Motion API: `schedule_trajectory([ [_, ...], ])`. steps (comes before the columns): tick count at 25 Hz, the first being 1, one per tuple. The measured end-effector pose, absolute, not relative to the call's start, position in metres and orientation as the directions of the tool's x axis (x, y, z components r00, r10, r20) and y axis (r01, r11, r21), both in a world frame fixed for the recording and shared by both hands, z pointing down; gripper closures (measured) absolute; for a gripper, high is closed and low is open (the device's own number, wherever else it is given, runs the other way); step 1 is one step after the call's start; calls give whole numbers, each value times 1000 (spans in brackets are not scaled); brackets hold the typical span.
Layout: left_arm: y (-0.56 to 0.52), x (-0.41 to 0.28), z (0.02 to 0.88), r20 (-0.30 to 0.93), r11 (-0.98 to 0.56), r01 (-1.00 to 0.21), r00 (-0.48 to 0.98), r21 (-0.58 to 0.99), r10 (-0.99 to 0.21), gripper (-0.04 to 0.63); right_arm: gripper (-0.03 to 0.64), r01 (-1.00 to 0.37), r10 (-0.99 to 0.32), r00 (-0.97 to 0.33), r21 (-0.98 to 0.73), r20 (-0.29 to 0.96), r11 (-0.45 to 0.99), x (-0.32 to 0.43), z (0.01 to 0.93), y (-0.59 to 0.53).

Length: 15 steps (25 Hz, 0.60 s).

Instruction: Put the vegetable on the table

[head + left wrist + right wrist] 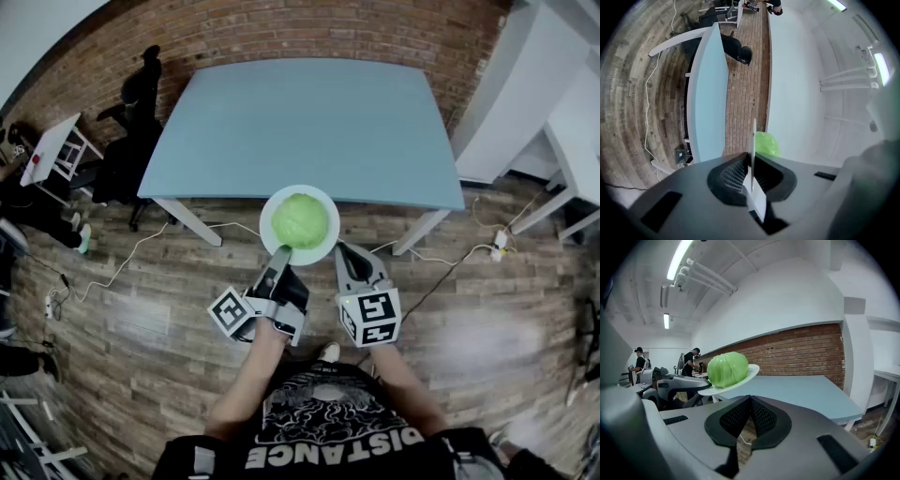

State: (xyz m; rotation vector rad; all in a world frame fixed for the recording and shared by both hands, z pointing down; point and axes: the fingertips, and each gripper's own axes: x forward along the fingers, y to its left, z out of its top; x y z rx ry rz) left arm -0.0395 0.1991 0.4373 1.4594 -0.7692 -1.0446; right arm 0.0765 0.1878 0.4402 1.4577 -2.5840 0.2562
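While a person stands before a pale blue table (309,131), the left claw (281,255) pinches the near rim of a white plate (322,251), its jaws closed on the thin edge. A round green cabbage (300,220) sits in the middle of that plate. The plate is held in the air at the table's near edge, above a wooden floor (141,309). Seen from the right gripper view, it tips slightly, the free rim higher than the held one. The right claw (349,255) rides just beside the plate, jaws drawn together on nothing.

The cabbage has not yet reached the table. The step in hand looks to be the carry, with the setting-down to come. The next move would call for bringing the plate forward over the tabletop, levelling it, and lowering it until its base rests flat before the left jaws let go. With a single grip on one rim and a round load, any tilt could let the cabbage roll, so a slow, level approach seems wise. The idle right claw could steady the opposite rim.
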Motion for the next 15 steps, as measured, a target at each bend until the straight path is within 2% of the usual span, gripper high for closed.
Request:
schedule_trajectory([
  [15,199,-15,443,-182,-156,99,390,983,-903,572,607,-850,-822,-524,-85,223,520,98,445,190],
])
